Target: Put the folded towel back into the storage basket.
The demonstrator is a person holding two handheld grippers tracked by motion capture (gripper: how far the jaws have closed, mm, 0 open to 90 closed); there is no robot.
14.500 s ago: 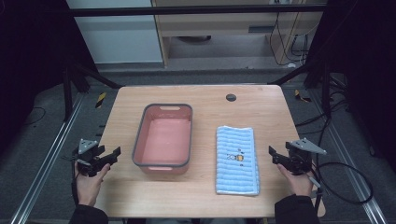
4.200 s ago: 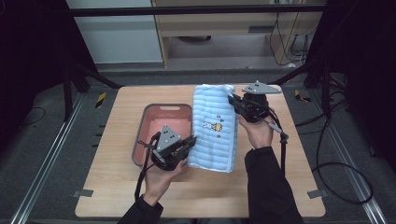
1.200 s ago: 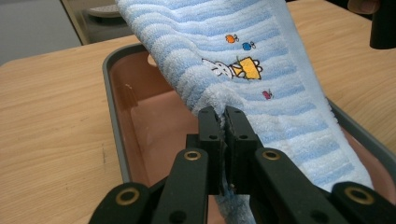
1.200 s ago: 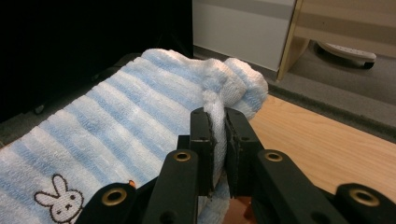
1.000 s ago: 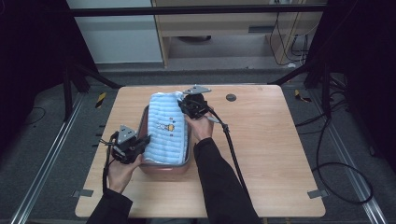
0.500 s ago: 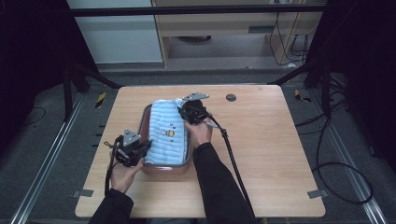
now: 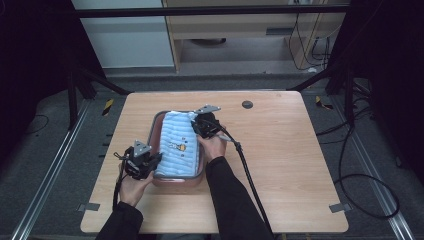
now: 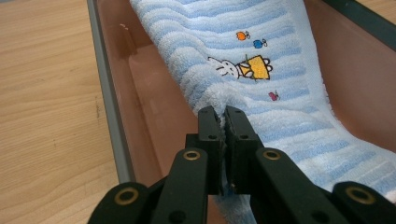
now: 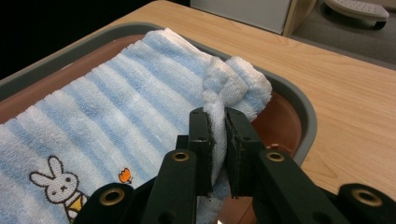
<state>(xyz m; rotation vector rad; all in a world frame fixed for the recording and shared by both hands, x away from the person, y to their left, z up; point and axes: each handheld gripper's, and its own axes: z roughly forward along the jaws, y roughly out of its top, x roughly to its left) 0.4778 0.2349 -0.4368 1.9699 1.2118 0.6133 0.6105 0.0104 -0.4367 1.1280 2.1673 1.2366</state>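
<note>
One striped towel point(image 7: 178, 146) is held over one pink tub point(image 7: 158, 123), pinched by two grippers: the left gripper point(image 8: 223, 122) and the right gripper point(image 9: 217, 122), each clamped on a fold.

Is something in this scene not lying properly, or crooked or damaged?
No damage or spill. The blue striped towel is not flat in the pink tub: the left claw and right claw each pinch an edge, so it bunches there and sags between.
</note>
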